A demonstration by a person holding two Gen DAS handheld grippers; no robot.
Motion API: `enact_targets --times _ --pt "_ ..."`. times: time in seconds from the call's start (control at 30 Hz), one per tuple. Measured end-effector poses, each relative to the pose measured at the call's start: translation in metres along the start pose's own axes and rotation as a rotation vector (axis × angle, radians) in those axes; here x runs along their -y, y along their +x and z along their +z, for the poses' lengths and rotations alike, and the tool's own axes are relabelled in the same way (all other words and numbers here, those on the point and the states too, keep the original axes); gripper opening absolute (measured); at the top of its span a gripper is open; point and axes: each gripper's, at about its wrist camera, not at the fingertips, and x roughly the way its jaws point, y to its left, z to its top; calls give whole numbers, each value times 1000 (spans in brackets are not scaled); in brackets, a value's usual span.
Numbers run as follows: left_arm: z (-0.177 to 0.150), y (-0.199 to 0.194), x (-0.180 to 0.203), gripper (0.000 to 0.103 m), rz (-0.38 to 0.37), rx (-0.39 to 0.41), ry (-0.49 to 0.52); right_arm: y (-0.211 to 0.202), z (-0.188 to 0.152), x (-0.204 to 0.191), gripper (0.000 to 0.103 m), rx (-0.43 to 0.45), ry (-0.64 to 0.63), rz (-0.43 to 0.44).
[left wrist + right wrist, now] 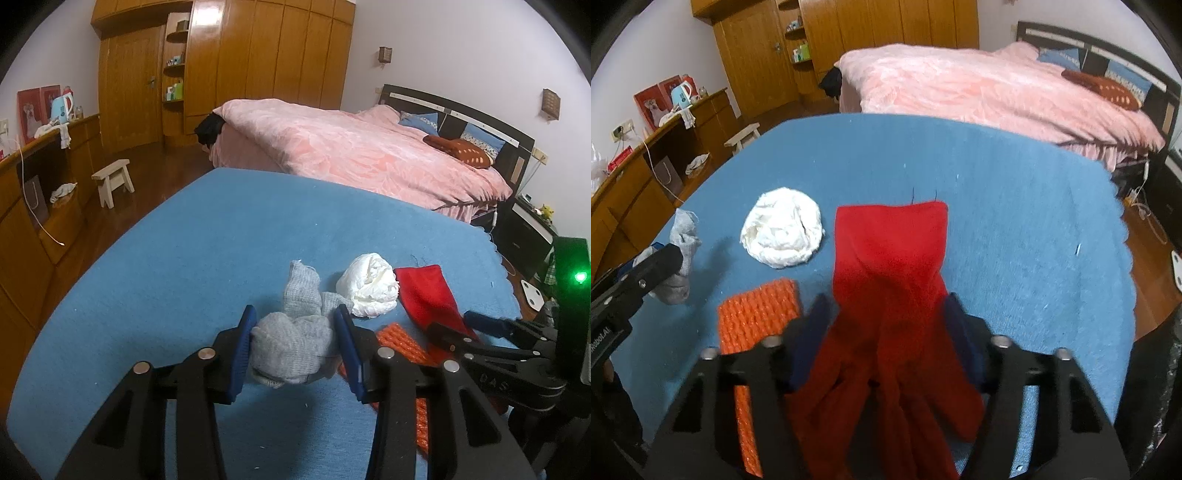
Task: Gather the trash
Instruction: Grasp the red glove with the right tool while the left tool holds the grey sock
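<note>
Blue cloth covers the work surface across the middle of both views, with a pink-quilted bed behind it and wooden wardrobes along the top of the frame.

At the lower centre of the left wrist view, the left gripper is clenched on a grey sock, its blue pads pressing the bunched fabric on either side. Just beyond, a crumpled white paper wad lies on the cloth, touching the sock's upper end. To the right of it lies a red cloth, and an orange mesh strip shows between the two tools. The right gripper enters from the right edge of this view; here I cannot tell how its jaws stand.

Its own wrist view settles that: the right gripper grasps the red cloth, whose near end bunches and lifts between the pads while the far end lies flat. This view also shows the orange strip whole at lower left and the paper wad apart from the red cloth.

Open blue cloth stretches beyond the items up to the far edge, and the scalloped right edge stands well apart from the red cloth. A small stool stands on the wooden floor at the left.
</note>
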Motion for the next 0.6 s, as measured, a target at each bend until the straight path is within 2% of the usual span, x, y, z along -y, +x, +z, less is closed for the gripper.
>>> enact_targets --times 0.07,0.1,0.13,0.2,0.3,0.6 --pt "0 0 0 43 0 1 1 -2 -1 1 35 2 -1 5" --pt "0 -1 0 43 -1 2 2 -2 -2 1 23 -3 -5 8" --pt "-1 -1 1 43 -3 3 4 -3 -2 2 16 -6 -4 14" --pt "-1 -2 2 43 -6 5 5 -7 -2 5 10 -1 6 31" --pt "1 -5 7 43 -8 11 8 -16 -1 8 7 25 16 44" --pt "9 -19 26 43 -21 34 25 -53 11 13 6 102 23 67"
